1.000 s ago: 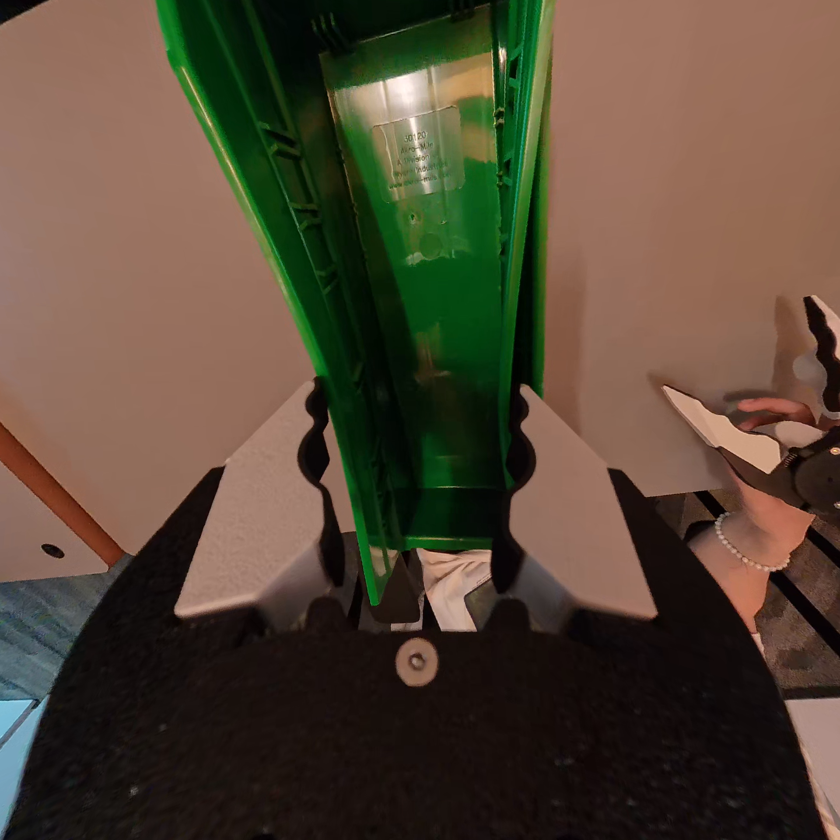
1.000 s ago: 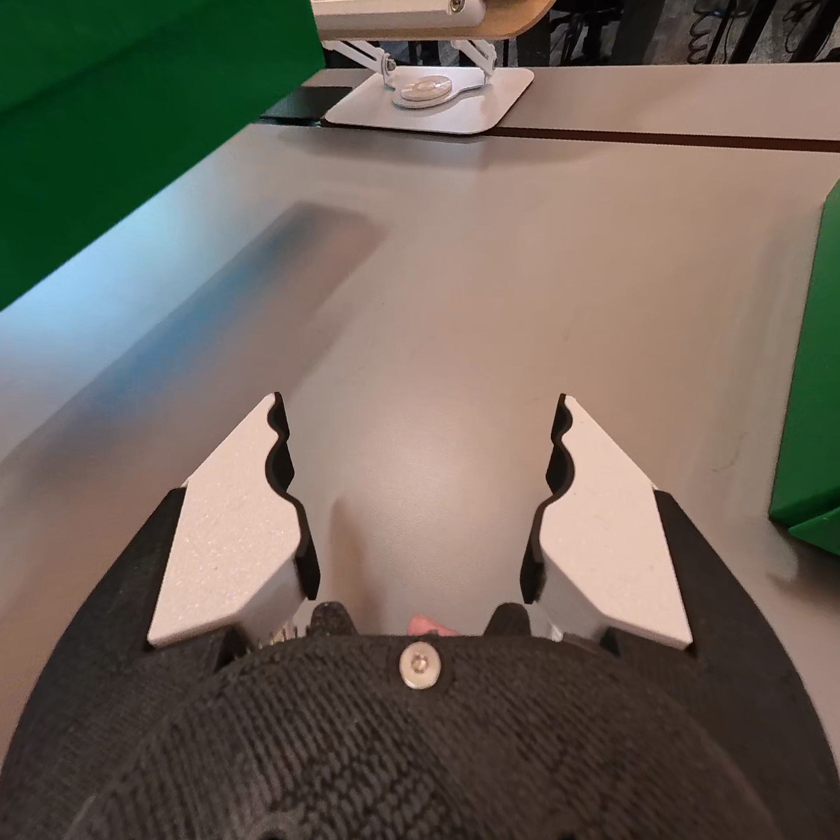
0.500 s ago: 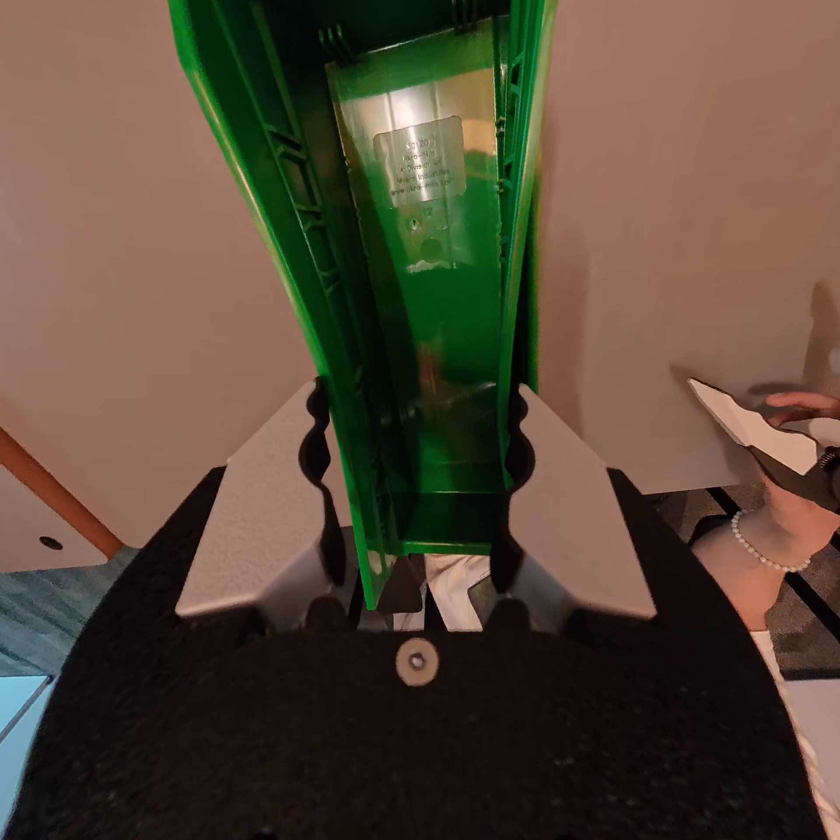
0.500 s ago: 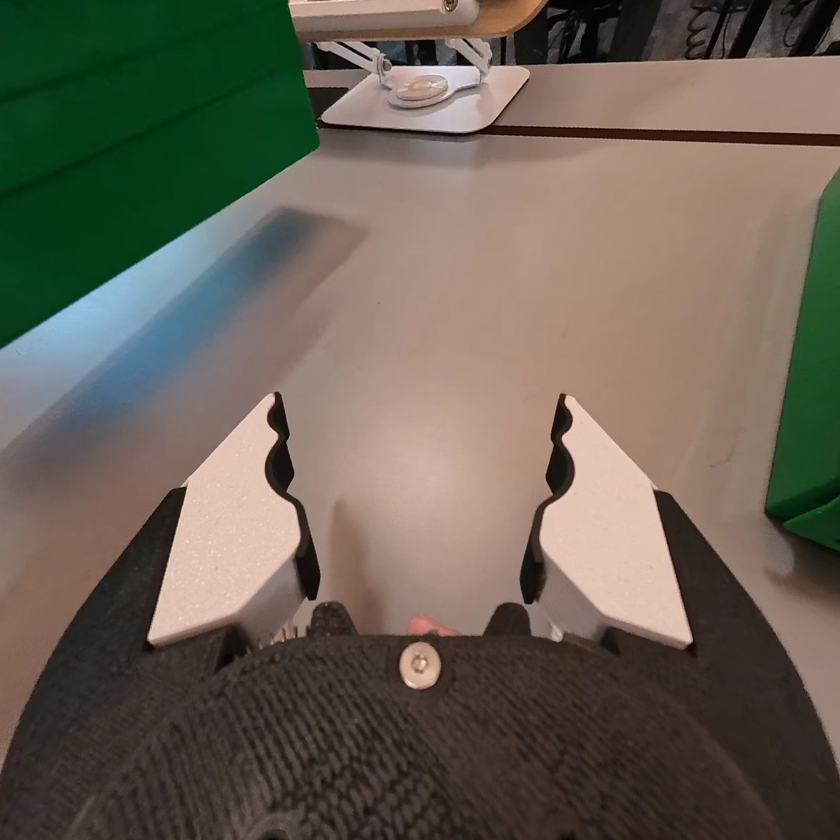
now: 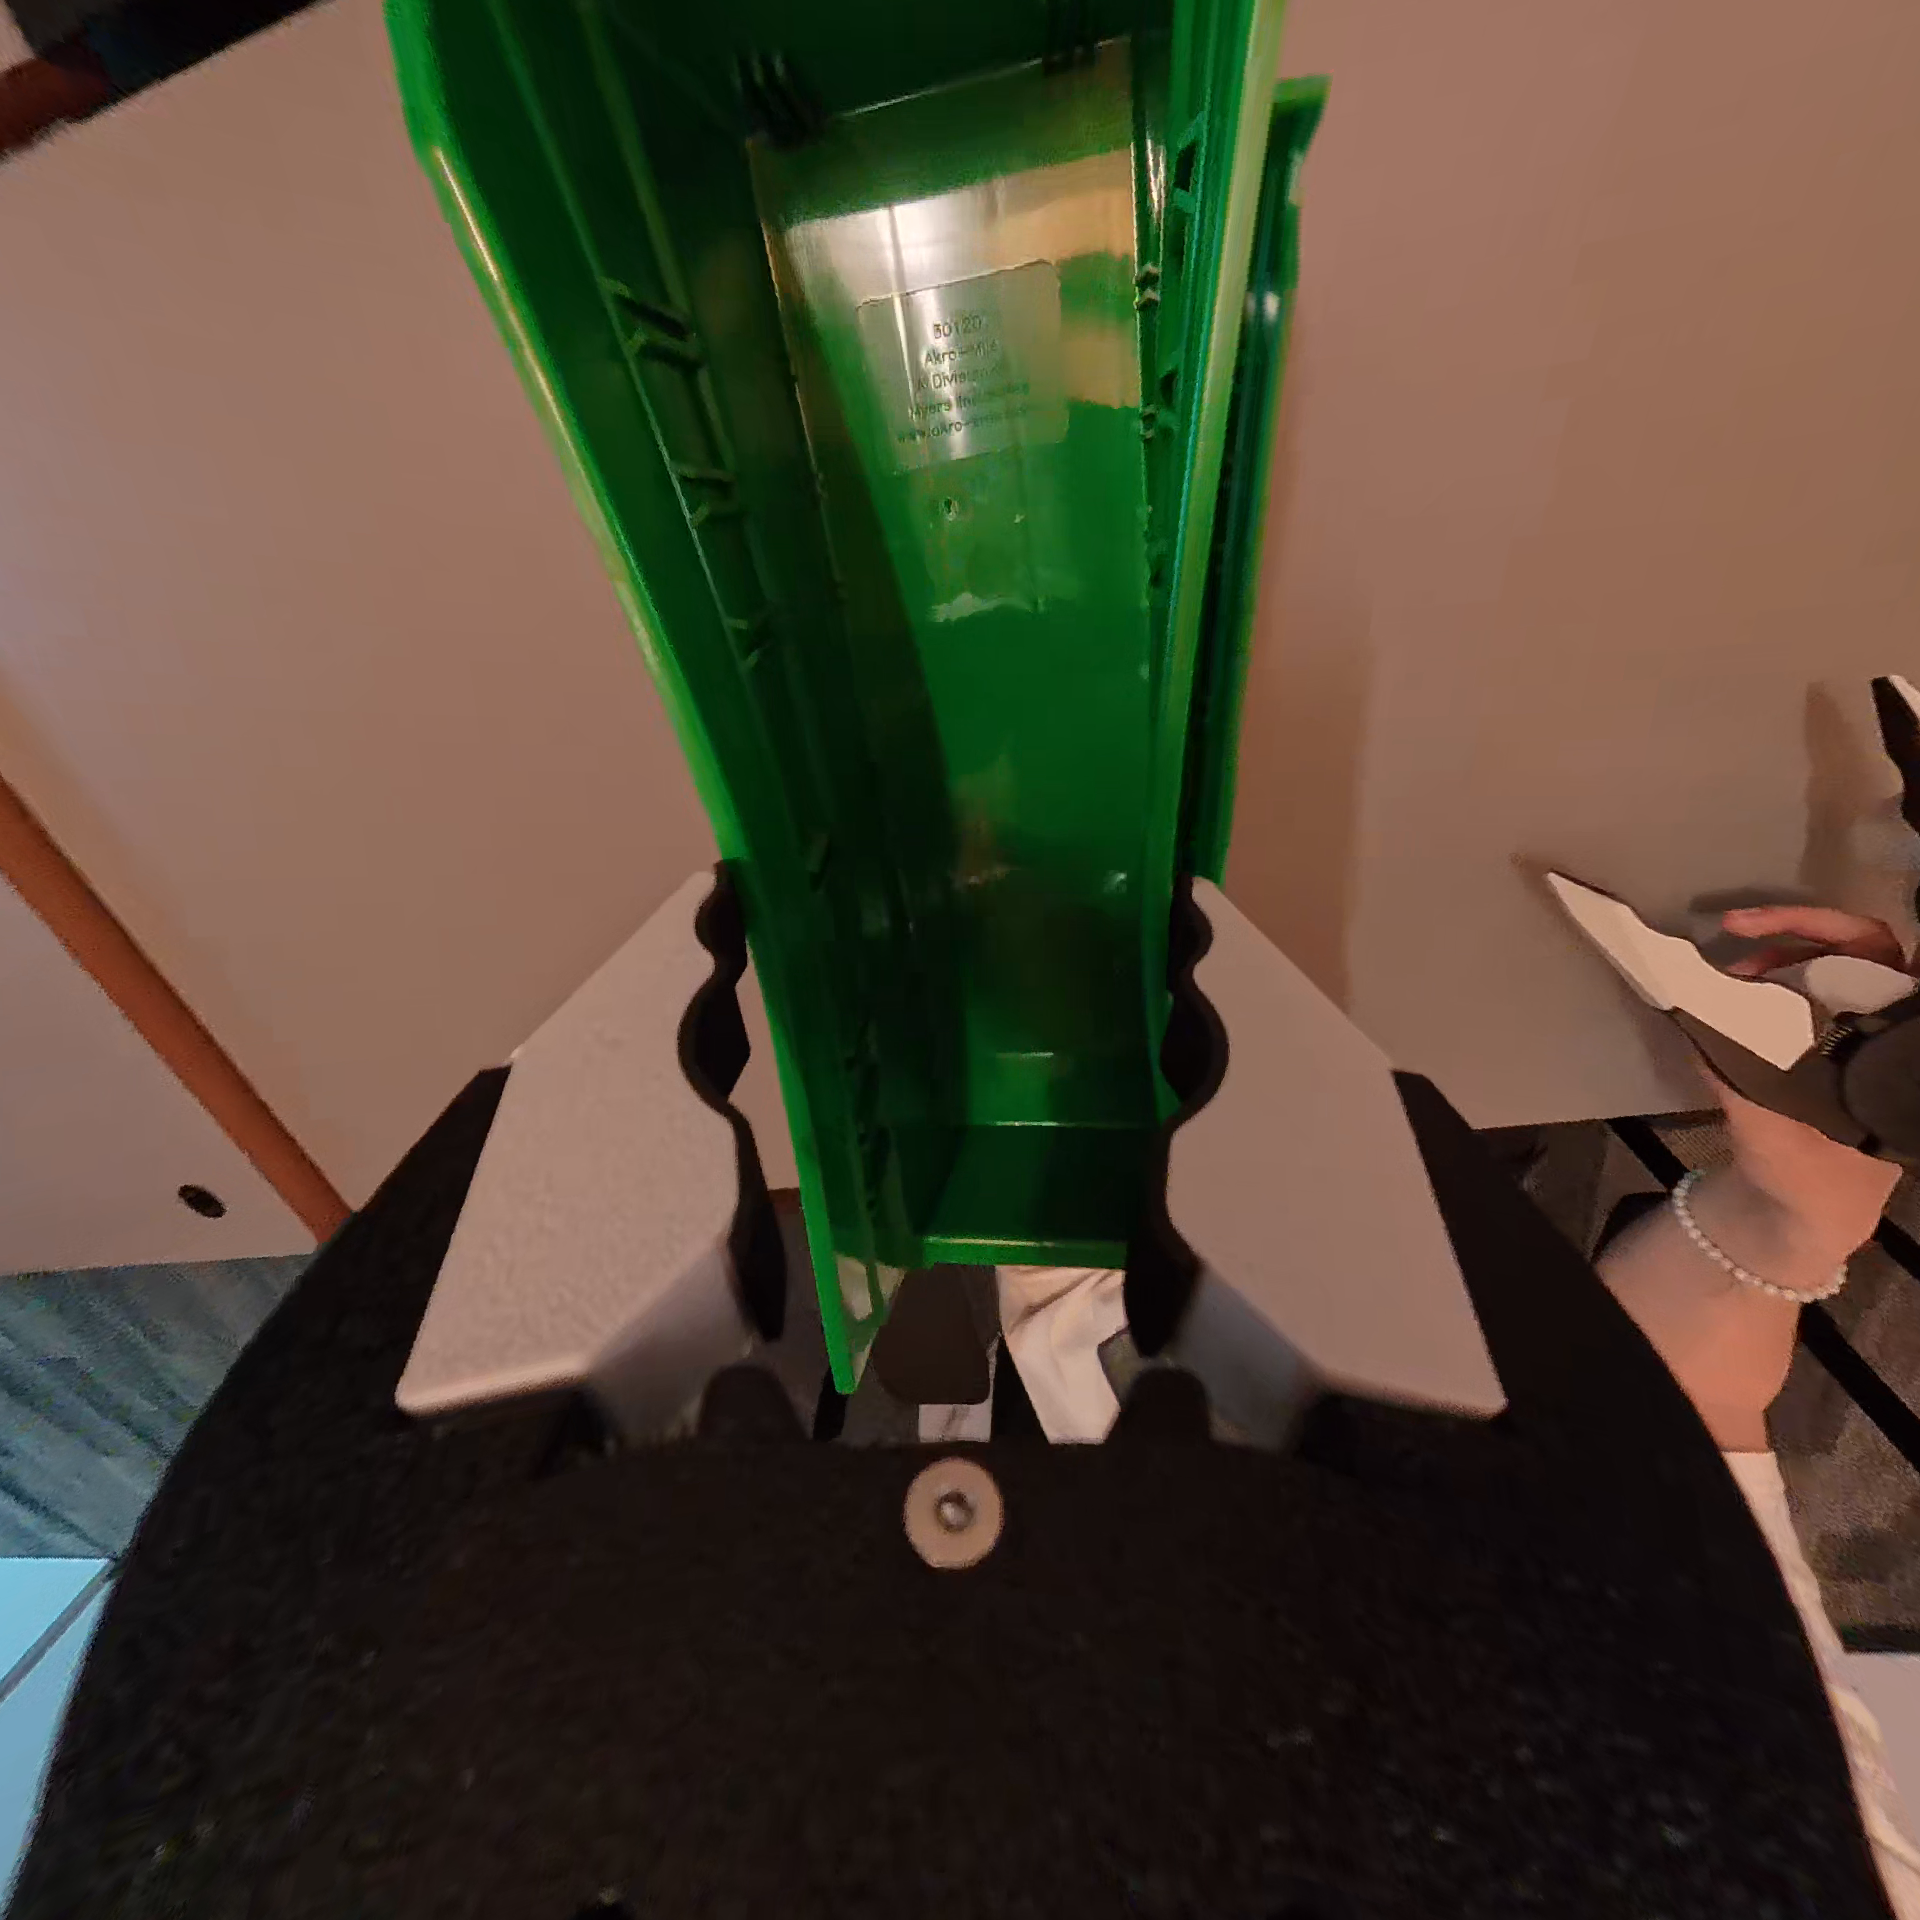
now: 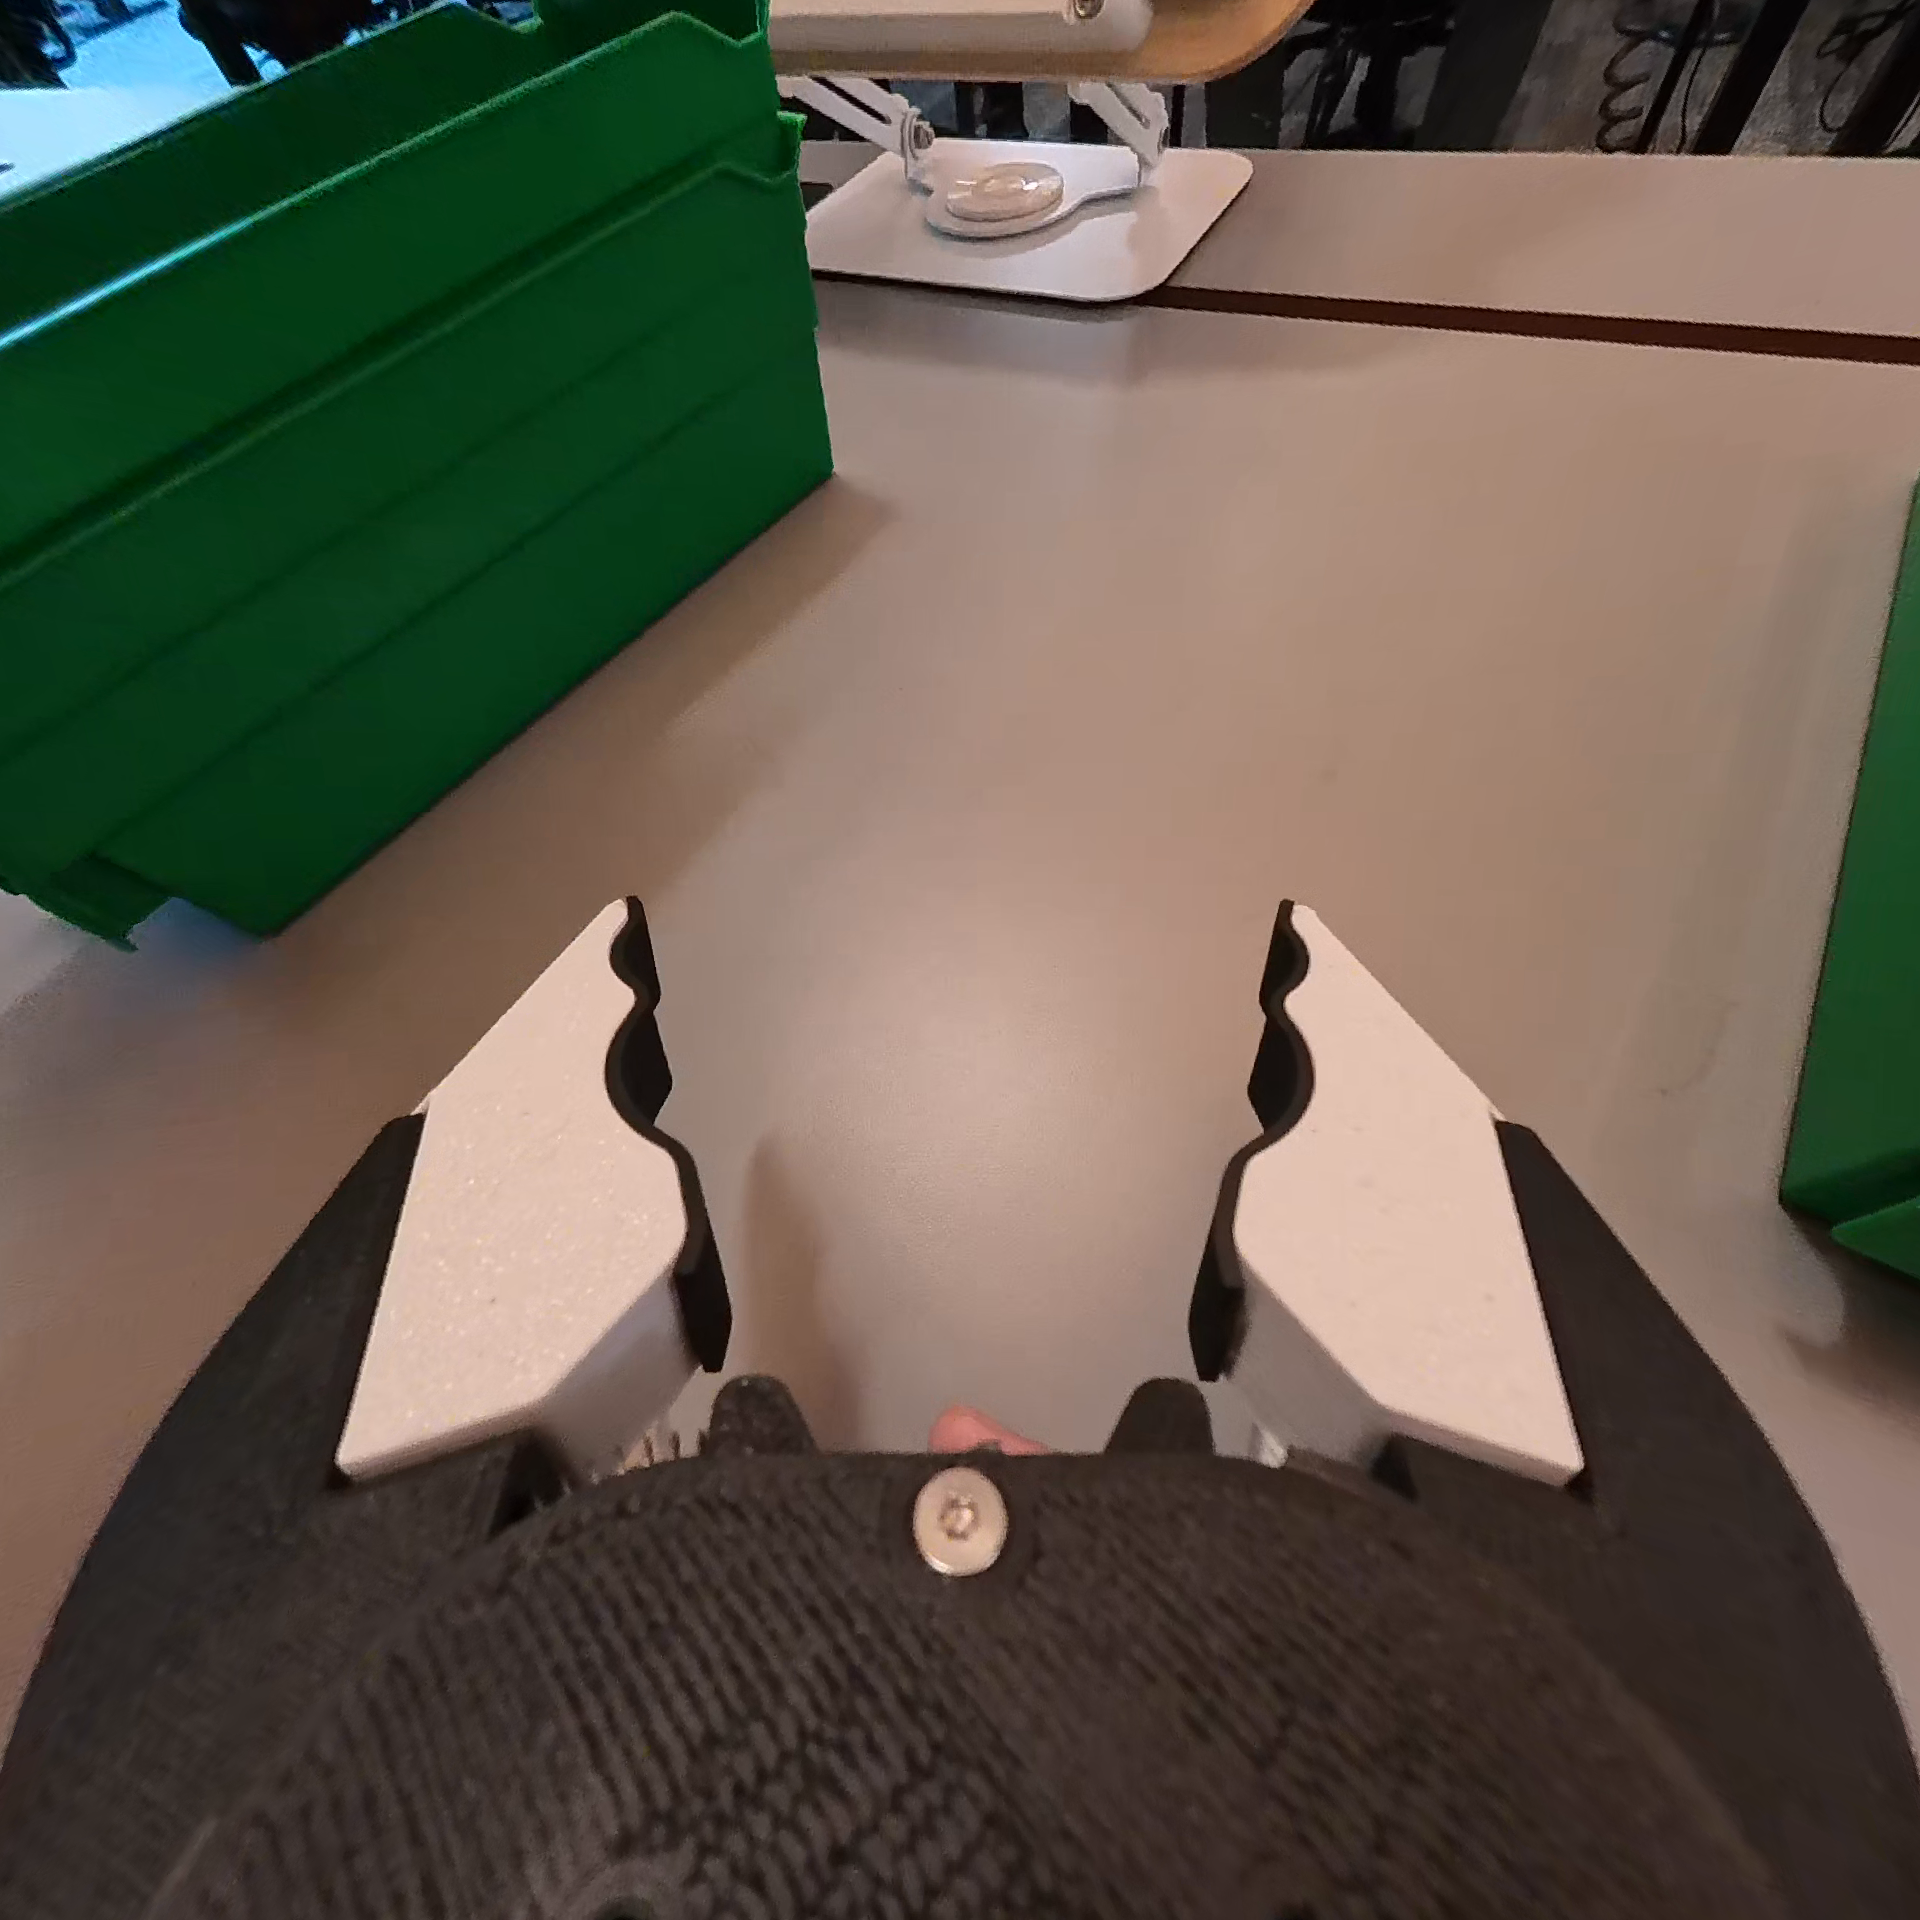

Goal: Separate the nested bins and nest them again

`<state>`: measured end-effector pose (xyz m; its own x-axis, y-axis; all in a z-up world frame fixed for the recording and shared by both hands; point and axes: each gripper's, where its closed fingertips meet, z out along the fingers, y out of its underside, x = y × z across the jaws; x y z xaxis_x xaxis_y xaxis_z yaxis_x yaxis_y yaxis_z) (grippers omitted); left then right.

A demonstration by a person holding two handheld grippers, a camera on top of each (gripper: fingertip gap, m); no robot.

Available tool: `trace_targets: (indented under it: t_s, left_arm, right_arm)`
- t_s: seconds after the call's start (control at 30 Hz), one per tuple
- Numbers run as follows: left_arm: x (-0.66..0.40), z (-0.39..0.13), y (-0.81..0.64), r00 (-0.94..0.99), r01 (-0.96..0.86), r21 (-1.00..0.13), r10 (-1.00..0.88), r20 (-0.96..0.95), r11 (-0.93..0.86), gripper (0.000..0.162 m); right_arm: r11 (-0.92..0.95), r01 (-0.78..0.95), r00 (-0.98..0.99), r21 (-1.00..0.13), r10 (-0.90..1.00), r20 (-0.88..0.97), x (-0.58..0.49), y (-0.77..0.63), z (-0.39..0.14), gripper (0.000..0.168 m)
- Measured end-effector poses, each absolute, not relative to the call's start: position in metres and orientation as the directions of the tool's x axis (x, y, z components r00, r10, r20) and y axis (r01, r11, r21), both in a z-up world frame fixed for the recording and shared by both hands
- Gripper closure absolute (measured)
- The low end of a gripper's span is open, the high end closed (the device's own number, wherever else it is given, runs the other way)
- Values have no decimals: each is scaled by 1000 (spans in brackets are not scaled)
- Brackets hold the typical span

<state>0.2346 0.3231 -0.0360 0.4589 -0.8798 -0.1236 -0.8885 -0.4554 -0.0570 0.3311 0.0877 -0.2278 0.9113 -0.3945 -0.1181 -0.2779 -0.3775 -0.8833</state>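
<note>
My left gripper [image 5: 956,935] is shut on the end of a green bin [image 5: 997,675]. Its fingers press the bin's two long walls, and I look down into the open inside. The edge of a second green bin [image 5: 1273,416] shows just outside its right wall. In the right wrist view this nested green stack [image 6: 395,499] sits low at the far left, down at the grey table [image 6: 1143,623]. My right gripper [image 6: 961,935] is open and empty above the table. It also shows at the right edge of the left wrist view [image 5: 1704,997], held by a hand.
Another green bin [image 6: 1860,935] lies at the right edge of the right wrist view. A white stand with a flat base plate [image 6: 1029,229] sits at the back of the table. A dark seam [image 6: 1558,327] crosses the table behind it.
The green stack in my left gripper has come down and further into the right wrist view, from above the table to its surface. The right gripper has stayed open and has hardly moved.
</note>
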Motion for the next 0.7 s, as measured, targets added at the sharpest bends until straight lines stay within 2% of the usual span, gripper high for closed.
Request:
trace_targets:
  t_s: [0.13, 0.27, 0.7]
  left_arm:
    - [210, -7, 363, 493, -870, -97, -851, -179, -483, 81]
    - [171, -9, 410, 568, -823, -99, -808, -155, -559, 80]
    - [58, -110, 536, 662, -745, 36, -745, -81, -666, 75]
  right_arm:
    - [-373, -282, 910, -884, -396, -124, 331, 87, -227, 53]
    - [-374, -287, 908, -882, -400, -126, 333, 85, -229, 53]
    - [-393, -262, 919, -882, -381, -104, 325, 91, -226, 54]
